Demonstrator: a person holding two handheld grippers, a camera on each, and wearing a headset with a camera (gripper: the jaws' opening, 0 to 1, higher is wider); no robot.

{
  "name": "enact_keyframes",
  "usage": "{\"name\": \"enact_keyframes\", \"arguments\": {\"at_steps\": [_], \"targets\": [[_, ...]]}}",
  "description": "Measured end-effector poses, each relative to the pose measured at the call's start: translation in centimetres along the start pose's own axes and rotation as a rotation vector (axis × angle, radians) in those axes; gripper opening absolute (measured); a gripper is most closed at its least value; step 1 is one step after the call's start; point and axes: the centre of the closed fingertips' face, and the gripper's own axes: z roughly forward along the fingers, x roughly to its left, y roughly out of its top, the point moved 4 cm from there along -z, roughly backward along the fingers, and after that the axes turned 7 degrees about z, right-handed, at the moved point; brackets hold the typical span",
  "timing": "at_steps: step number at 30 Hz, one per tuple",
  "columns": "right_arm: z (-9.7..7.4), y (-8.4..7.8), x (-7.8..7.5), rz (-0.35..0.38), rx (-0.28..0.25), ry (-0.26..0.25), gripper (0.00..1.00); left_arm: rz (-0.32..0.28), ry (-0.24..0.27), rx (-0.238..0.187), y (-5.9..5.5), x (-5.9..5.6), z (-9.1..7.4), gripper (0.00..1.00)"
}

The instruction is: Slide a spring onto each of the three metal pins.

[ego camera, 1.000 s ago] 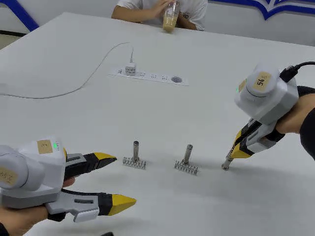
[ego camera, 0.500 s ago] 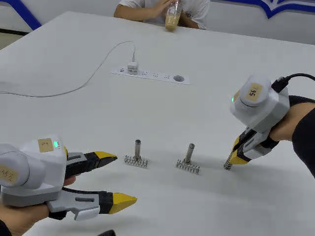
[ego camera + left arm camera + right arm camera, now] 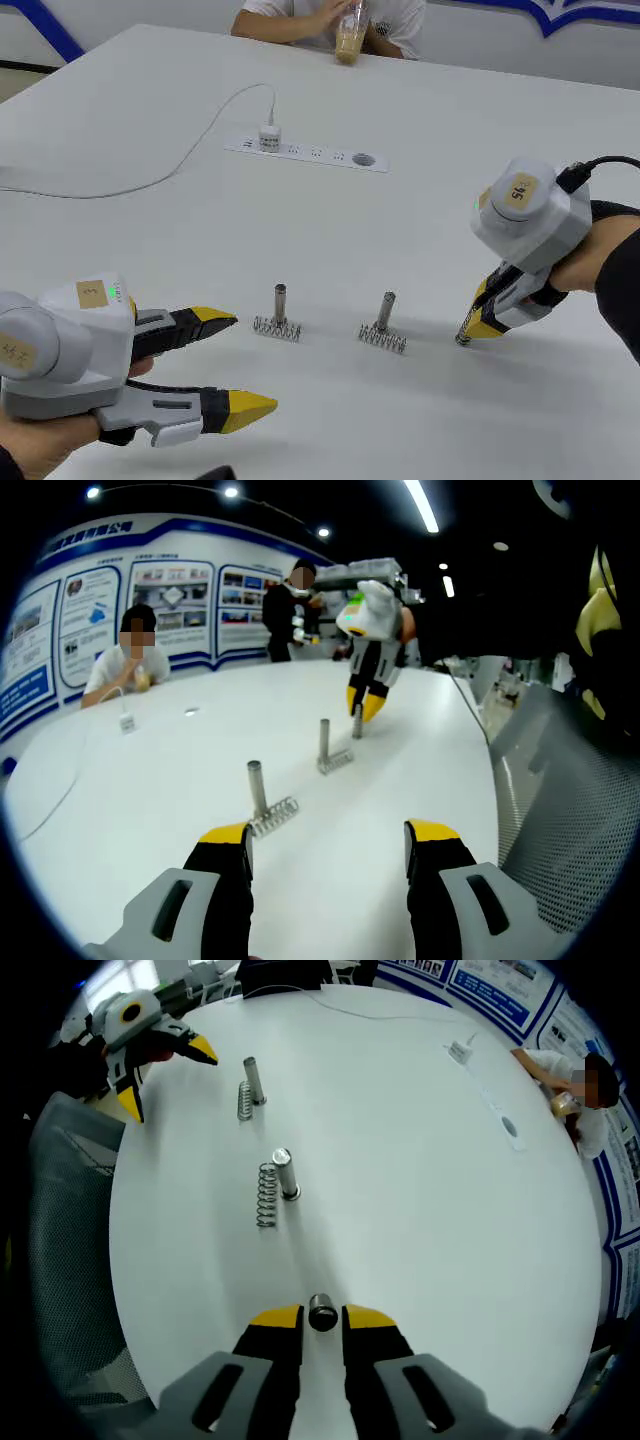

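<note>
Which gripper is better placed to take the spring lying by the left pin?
Left. The left gripper is open, with that spring just ahead of its jaws; the right gripper is occupied around the far pin.

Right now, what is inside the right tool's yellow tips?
A metal pin stands between the right tool's tips, with its round top showing. The tips cover its sides, so its lower part is hidden there.

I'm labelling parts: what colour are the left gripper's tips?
Yellow, with black behind them, on the left gripper. The head view shows them best.
</note>
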Motion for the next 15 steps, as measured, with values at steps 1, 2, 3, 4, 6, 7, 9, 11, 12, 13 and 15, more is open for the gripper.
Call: {"name": "enact_keyframes", "arguments": {"at_steps": [1, 2, 3, 4, 6, 7, 9, 11, 12, 13, 15], "targets": [[-0.2, 0.1, 0.0, 0.0, -0.008, -0.002, 0.17, -0.001, 0.0, 0.0, 0.0, 0.0, 0.0, 0.62], [-0.3, 0.1, 0.0, 0.001, -0.014, -0.007, 0.18, -0.001, 0.0, 0.0, 0.0, 0.0, 0.0, 0.62], [-0.5, 0.1, 0.0, 0.001, -0.017, -0.014, 0.18, -0.001, 0.0, 0.0, -0.1, 0.0, 0.0, 0.62], [-0.6, 0.1, 0.0, -0.001, -0.019, -0.018, 0.19, -0.002, -0.001, 0.0, -0.1, 0.0, 0.0, 0.62], [-0.9, 0.1, 0.1, 0.002, -0.031, -0.023, 0.2, -0.001, -0.002, 0.0, 0.0, -0.1, 0.1, 0.62], [-1.1, 0.2, 0.2, 0.005, -0.041, -0.022, 0.2, -0.001, -0.002, 0.0, 0.0, -0.1, 0.1, 0.62], [-1.5, 0.3, 0.3, -0.001, -0.056, -0.032, 0.21, 0.0, -0.003, -0.001, 0.0, -0.1, 0.1, 0.62], [-1.9, 0.5, 0.4, -0.005, -0.074, -0.034, 0.21, -0.001, -0.004, 0.0, 0.0, -0.1, 0.1, 0.62], [-2.1, 0.6, 0.4, -0.004, -0.082, -0.034, 0.21, 0.0, -0.004, 0.0, 0.1, -0.1, 0.1, 0.62], [-2.4, 0.8, 0.5, -0.005, -0.092, -0.038, 0.22, 0.0, -0.004, -0.001, 0.1, -0.1, 0.1, 0.62], [-2.8, 1.2, 0.6, -0.01, -0.113, -0.048, 0.22, 0.001, -0.004, -0.001, 0.1, -0.1, 0.1, 0.62]]}}
